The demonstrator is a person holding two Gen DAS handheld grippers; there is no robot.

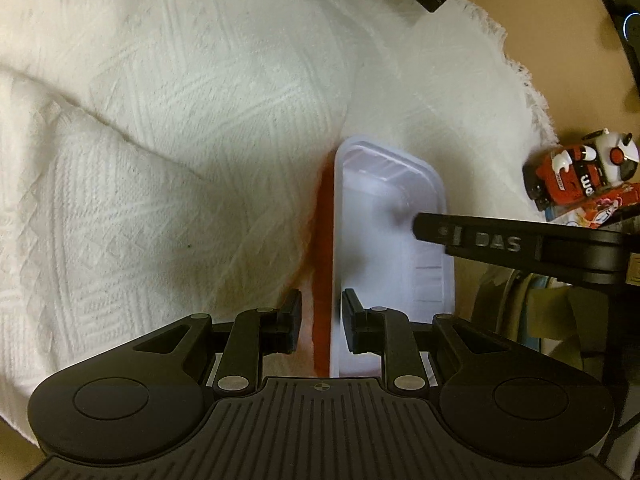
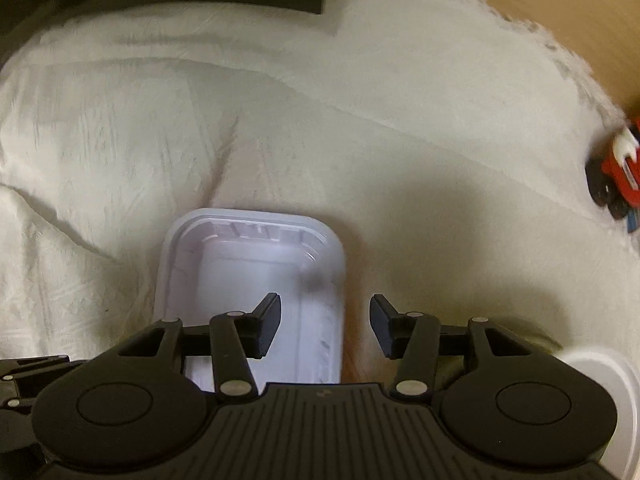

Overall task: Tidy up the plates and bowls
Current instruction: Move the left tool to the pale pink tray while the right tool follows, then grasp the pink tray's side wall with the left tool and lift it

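A white rectangular plastic tray [image 1: 384,240] lies on the white cloth, with an orange thing [image 1: 322,240] showing along its left side and under it. My left gripper [image 1: 321,320] is shut on the tray's left rim, one finger inside the tray and one outside by the orange edge. In the right wrist view the same tray [image 2: 248,276] sits below my right gripper [image 2: 325,326]. Its jaws straddle the tray's right rim without touching it, so it is open. One black finger [image 1: 480,240] of the right gripper reaches over the tray from the right.
A textured, creased white cloth [image 1: 160,140] covers the surface. A red and white toy figure [image 1: 580,172] stands at the cloth's right edge on the tan tabletop [image 1: 540,20]. A white round dish [image 2: 604,384] shows at the lower right of the right wrist view.
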